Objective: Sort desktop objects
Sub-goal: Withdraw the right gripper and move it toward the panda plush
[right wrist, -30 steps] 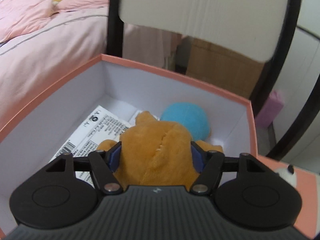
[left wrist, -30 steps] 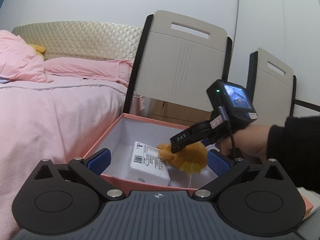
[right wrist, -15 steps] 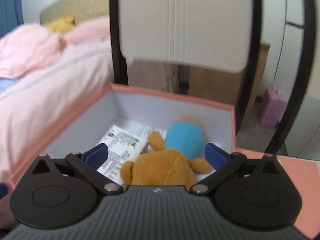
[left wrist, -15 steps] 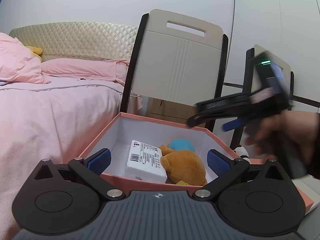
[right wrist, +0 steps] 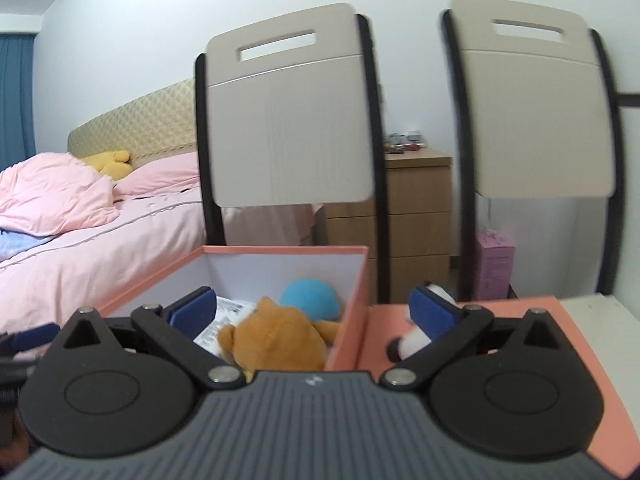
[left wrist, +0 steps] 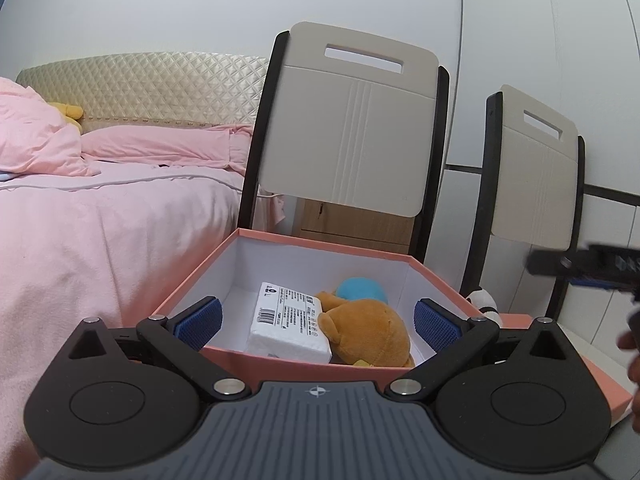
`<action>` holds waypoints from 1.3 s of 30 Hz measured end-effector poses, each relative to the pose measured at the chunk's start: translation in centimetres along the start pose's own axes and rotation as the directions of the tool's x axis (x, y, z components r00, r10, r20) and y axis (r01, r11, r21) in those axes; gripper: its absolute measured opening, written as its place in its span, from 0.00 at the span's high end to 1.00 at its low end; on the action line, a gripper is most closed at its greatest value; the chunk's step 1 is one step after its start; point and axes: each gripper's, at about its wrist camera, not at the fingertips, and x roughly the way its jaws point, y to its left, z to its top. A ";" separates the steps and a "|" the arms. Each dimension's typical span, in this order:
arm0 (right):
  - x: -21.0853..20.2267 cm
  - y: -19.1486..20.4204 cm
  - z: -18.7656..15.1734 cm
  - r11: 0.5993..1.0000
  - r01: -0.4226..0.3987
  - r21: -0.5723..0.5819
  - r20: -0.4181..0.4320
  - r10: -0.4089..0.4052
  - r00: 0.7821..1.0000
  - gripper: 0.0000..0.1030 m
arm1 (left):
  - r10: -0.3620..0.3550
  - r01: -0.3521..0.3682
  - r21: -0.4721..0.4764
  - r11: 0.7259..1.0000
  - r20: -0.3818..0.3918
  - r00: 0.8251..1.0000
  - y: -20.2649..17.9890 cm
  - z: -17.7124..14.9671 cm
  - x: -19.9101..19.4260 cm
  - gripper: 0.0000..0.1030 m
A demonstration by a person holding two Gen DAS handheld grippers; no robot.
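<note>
A salmon-pink box (left wrist: 320, 242) (right wrist: 284, 249) with white walls holds an orange plush toy (left wrist: 368, 334) (right wrist: 276, 340), a blue plush (left wrist: 362, 290) (right wrist: 310, 298) and a white labelled packet (left wrist: 288, 322) (right wrist: 230, 308). My left gripper (left wrist: 316, 324) hangs open at the box's near edge, nothing between its fingers. My right gripper (right wrist: 314, 312) is open too, drawn back above the box's right wall. A small black-and-white panda toy (right wrist: 412, 340) (left wrist: 482, 300) lies on the pink lid (right wrist: 520, 308) right of the box, behind my right finger.
Two beige chair backs (left wrist: 352, 128) (right wrist: 536, 100) stand just behind the box. A bed with pink covers (left wrist: 100, 220) fills the left. A wooden drawer unit (right wrist: 412, 216) and a pink carton (right wrist: 494, 264) sit behind the chairs. A white tabletop (right wrist: 600, 312) shows at right.
My right gripper opened, let the orange plush drop into the box, then pulled up and away to the right. My left gripper stayed open and almost still.
</note>
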 end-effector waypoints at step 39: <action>-4.3 -0.6 -3.5 0.995 0.087 0.042 0.099 -0.090 0.991 0.00 | -0.005 0.006 0.032 0.999 -0.005 1.000 -1.0 -0.3 -0.1 0.00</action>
